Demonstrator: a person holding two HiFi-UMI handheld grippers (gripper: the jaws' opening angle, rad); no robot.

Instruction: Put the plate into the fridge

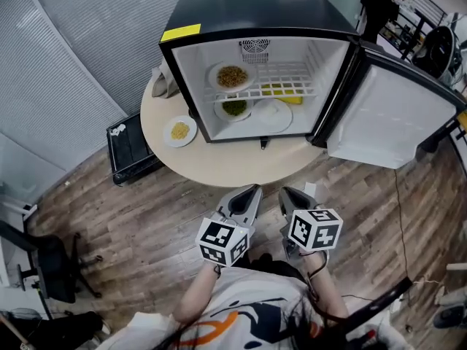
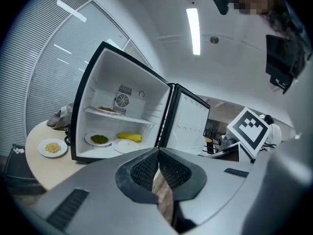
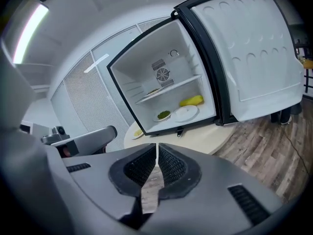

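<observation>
A white plate of yellow food [image 1: 179, 130] sits on the round table [image 1: 241, 168], left of the open black mini fridge [image 1: 255, 33]; it also shows in the left gripper view as the plate [image 2: 52, 147] and in the right gripper view as the plate [image 3: 138, 131]. Inside the fridge, a plate of brown food [image 1: 232, 76] rests on the wire shelf. Below lie a plate of green food [image 1: 234, 109], an empty white plate [image 1: 274, 114] and a yellow item [image 1: 283, 92]. My left gripper [image 1: 252, 189] [image 2: 158, 153] and right gripper [image 1: 286, 192] [image 3: 157, 148] hover side by side over the floor, short of the table, both shut and empty.
The fridge door [image 1: 387, 115] swings open to the right. A grey bag [image 1: 164, 82] lies behind the fridge's left side. A black bin [image 1: 131, 148] stands on the floor left of the table, an office chair [image 1: 51, 268] at the lower left. A person [image 1: 379, 2] stands at the far right.
</observation>
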